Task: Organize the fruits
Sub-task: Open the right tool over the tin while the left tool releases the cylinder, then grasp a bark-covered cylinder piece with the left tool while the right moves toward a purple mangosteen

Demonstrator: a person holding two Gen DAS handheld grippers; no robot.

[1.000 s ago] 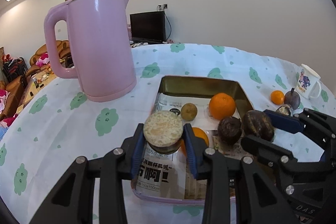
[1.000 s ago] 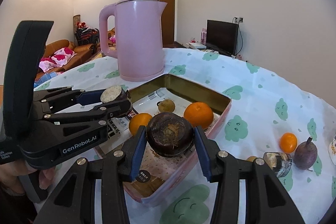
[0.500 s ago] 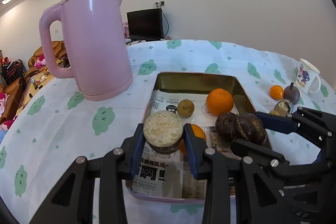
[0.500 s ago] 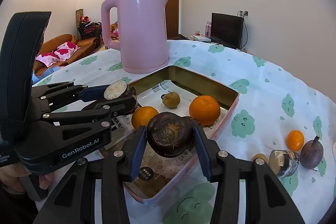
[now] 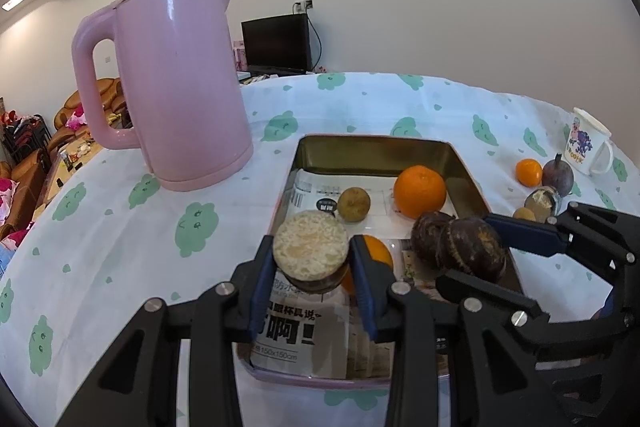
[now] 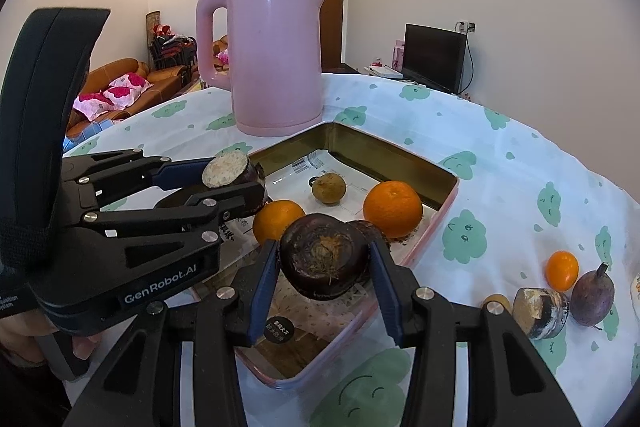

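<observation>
Your left tongs (image 5: 311, 269) pinch a cut piece (image 5: 310, 251) & right tongs (image 6: 323, 277) pinch a dark fruit (image 6: 323, 261) over the tray (image 6: 434, 171), prob. to drop both w/ the oranges.

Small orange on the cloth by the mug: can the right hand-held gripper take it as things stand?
Probably not yet: the right hand-held gripper is shut on a dark round fruit. The path to the small orange looks clear once it lets go.

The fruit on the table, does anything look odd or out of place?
Yes. Four pieces still lie outside the tray: a small orange, a purple fruit, a cut dark piece and a small brownish fruit, mostly hidden behind the right gripper.
</observation>
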